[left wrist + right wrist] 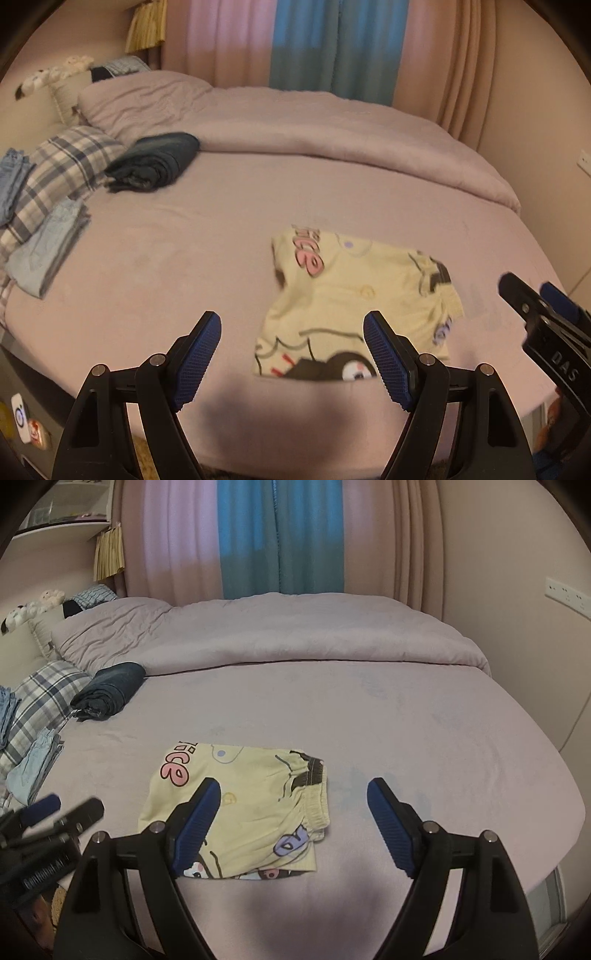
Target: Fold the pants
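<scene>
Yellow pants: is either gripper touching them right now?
Apart. Both wrist views show the left gripper and right gripper open and empty above the folded yellow pants.

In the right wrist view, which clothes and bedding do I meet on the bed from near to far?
Yellow pants → dark folded jeans → duvet → curtains.

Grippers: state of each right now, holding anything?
Left gripper: open, empty, above the folded yellow cartoon-print pants.
Right gripper: open, empty.
</scene>
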Demonstrator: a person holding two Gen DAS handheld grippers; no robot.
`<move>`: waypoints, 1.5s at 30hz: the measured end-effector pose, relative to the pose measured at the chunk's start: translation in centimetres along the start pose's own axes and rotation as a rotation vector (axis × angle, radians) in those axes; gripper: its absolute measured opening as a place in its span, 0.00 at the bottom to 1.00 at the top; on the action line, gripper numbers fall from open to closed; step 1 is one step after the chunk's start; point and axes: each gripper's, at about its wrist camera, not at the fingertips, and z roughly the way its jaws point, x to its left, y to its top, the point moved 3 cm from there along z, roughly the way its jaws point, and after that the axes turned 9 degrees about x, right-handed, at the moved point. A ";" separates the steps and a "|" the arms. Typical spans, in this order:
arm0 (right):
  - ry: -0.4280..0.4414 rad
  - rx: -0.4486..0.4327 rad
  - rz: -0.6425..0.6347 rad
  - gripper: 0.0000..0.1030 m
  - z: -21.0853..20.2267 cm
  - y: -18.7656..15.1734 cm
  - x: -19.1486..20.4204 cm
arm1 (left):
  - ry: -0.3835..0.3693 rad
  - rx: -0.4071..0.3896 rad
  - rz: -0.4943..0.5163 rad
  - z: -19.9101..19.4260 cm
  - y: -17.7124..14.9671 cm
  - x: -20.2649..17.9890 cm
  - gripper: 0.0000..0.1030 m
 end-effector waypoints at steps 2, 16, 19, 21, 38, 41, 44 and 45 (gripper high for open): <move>-0.002 0.008 -0.002 0.81 0.0 -0.4 0.0 | -0.001 0.007 0.002 0.1 -0.3 -0.2 0.77; -0.022 0.027 0.001 0.81 0.1 -1.4 -0.3 | 0.016 0.021 0.015 0.6 -1.4 -0.8 0.77; -0.020 0.026 0.001 0.81 0.0 -1.4 -0.2 | 0.015 0.020 0.014 0.5 -1.5 -0.9 0.77; -0.020 0.022 -0.001 0.81 -0.2 -1.5 0.0 | 0.013 0.019 0.016 0.4 -1.5 -0.9 0.77; -0.030 0.026 -0.018 0.81 -0.1 -1.8 0.9 | 0.013 0.015 0.015 0.1 -1.6 -0.8 0.77; -0.034 0.027 -0.019 0.81 -0.1 -1.8 1.1 | 0.006 0.016 0.012 0.1 -1.6 -0.8 0.77; -0.017 0.028 -0.018 0.81 -0.2 -1.9 1.5 | 0.004 0.016 0.014 0.1 -1.6 -0.8 0.77; -0.008 0.028 -0.018 0.81 -0.2 -1.9 1.6 | 0.003 0.016 0.013 0.0 -1.7 -0.9 0.77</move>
